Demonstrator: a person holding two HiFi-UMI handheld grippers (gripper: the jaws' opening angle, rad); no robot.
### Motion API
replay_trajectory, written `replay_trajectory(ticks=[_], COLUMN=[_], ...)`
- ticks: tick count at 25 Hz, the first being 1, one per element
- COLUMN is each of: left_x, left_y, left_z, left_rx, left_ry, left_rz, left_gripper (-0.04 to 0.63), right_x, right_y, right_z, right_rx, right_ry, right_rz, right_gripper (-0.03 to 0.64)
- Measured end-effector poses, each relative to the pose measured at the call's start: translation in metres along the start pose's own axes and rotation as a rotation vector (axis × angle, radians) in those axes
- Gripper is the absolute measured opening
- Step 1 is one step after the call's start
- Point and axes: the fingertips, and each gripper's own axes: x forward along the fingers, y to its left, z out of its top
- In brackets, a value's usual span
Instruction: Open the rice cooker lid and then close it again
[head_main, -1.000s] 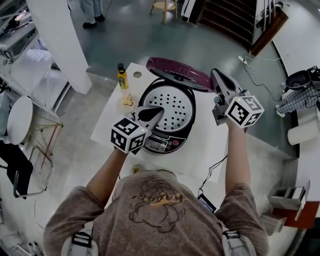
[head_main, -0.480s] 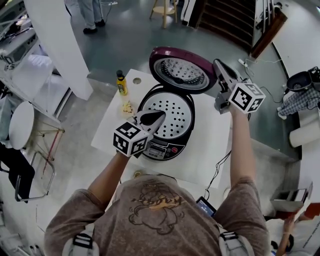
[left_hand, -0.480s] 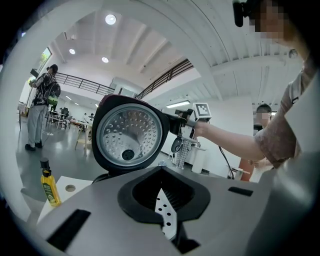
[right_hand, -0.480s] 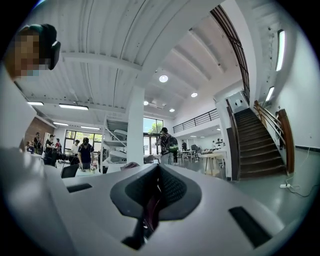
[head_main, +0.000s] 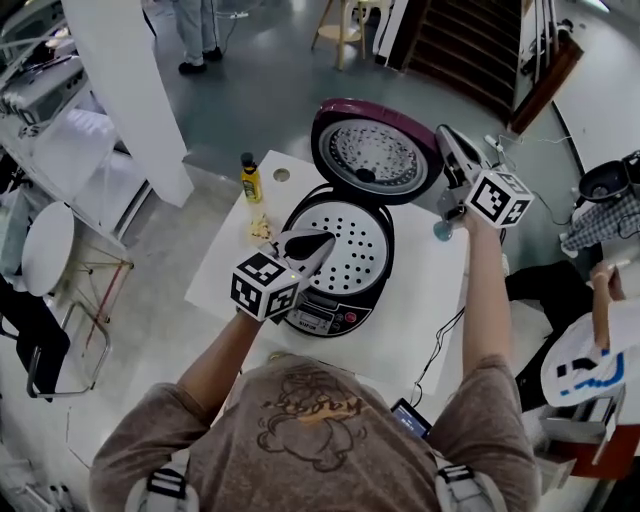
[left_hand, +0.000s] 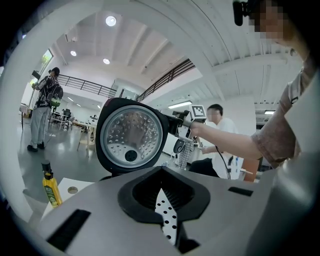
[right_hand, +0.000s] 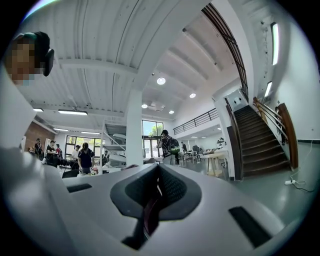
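While lid (head_main: 375, 150) stands open, right hand-held gripper (head_main: 444, 133), jaws together, at lid rim (left hand-held gripper (head_main: 327, 240) likewise closed, empty).

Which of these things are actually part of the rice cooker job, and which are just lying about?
Part of the job: rice cooker; its raised lid; right gripper, shut, beside the lid's edge; left gripper, shut, over the cooker's front.
Just lying about: yellow bottle; pale clump beside it; wooden stool on the floor.

The lid (head_main: 375, 152) is swinging upright, fully open, with the right gripper (head_main: 445, 135) rising beside its rim.
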Motion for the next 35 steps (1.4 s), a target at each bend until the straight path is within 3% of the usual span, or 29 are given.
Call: replay_trajectory(ticks=[7,18,25,30,35], left_x=[0.001,0.004,0.008,0.009,0.008], left_y=[0.005,-0.007,-0.014,-0.019,-0.021], left_z=[0.0,-0.003,-0.007,-0.012,-0.012], left_rx=[-0.006,0.008,0.01,0.005,-0.001], left_ry=[-0.003,0.008,0.013,0.025,0.015], left_rz=[0.006,-0.018,-0.035,-0.05,-0.057], left_gripper=[0.02,0.02,0.02,0.02,0.02], right_x=[-0.001,-0.039,-0.05,-0.048,-0.041], right_y=[-0.001,-0.006,0.004,0.007,0.01], right_z=[0.001,0.015,0.003,-0.014,-0.018], right_rx=[-0.025,0.001,-0.009,-0.056,-0.073], right_ry=[0.001,-0.104,-0.065,-0.008,0.013], right_rz=[-0.001,-0.019,0.039,0.041,0.067], right_gripper=[0.003,0.034,0.161,0.302,0.377])
